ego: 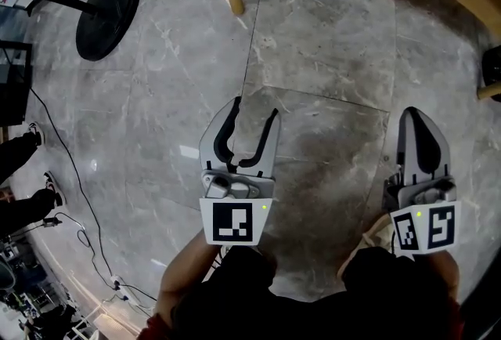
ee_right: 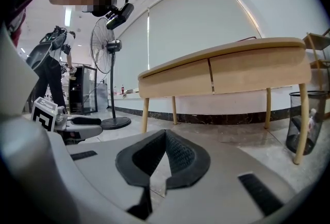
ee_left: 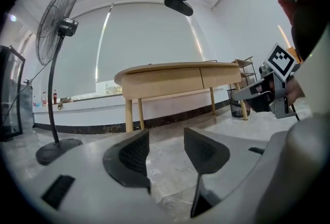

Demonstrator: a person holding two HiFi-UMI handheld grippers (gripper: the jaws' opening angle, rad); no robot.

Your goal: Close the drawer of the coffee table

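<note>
1. Floor (ego: 329,56) – polished grey marble-look tiles, veined and glossy, running under the coffee table.
2. Coffee table (ee_right: 227,70) – pale wood, with a rounded top on slim tapered legs. Two drawer fronts (ee_right: 175,81) sit side by side in its apron, parted by a narrow seam.
3. Pedestal fan (ee_left: 59,11) – black wire cage on a round base, left of the table.
4. Waste bin (ee_right: 301,122) – black mesh, beside the table's right leg.
5. Left gripper (ego: 254,110) – grey shell, ribbed black pads, checkered marker cube. Jaws are moderately apart with only floor between them; it is well short of the table.
6. Right gripper (ego: 419,115) – same build. Jaw tips meet and grip nothing; it too is well short of the table.
</note>
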